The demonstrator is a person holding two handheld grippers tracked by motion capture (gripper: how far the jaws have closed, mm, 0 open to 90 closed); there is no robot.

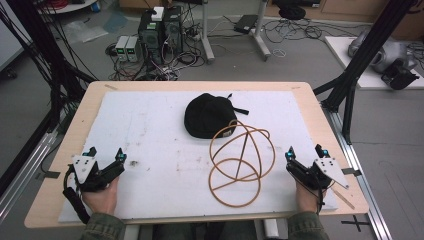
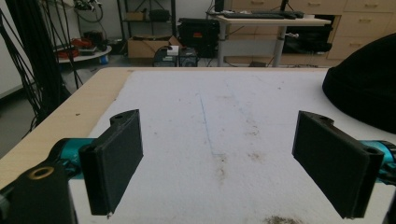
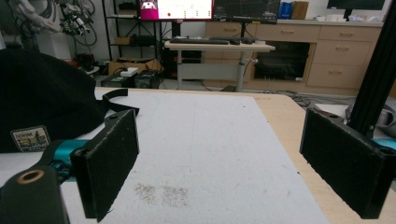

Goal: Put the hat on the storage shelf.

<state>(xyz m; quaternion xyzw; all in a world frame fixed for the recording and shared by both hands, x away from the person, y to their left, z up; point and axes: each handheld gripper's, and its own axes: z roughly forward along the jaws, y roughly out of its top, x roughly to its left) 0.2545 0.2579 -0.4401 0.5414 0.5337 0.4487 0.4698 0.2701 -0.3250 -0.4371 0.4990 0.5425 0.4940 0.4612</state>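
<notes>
A white foam sheet (image 1: 165,150) covered a pale wooden table (image 1: 320,120) in a cluttered lab, and nearest the camera a person's two hands rested at its front edge, one on each side. The left gripper (image 1: 105,154) sat at the near left corner with its jaws standing wide apart and nothing between them; the left gripper view looked along bare, smudged foam. The right gripper (image 1: 305,151) lay at the near right edge, its jaws likewise spread and empty. Just to the left of that right gripper, and a little ahead of it, lay a wooden hoop frame (image 1: 242,162), a tangle of thin tan rings whose long axis ran from the near edge away toward the far side. Its far end overlapped the rim of a black cap (image 1: 207,115), which sat mid-table, right of centre, showing a small woven label (image 3: 31,138) in the right gripper view. The frame and the cap both lay nearer the right hand than the left, so the right gripper would probably have the shorter reach, moving leftward and forward. Beyond the table stood computer towers (image 1: 161,31), loose cables, desks and drawer units.
</notes>
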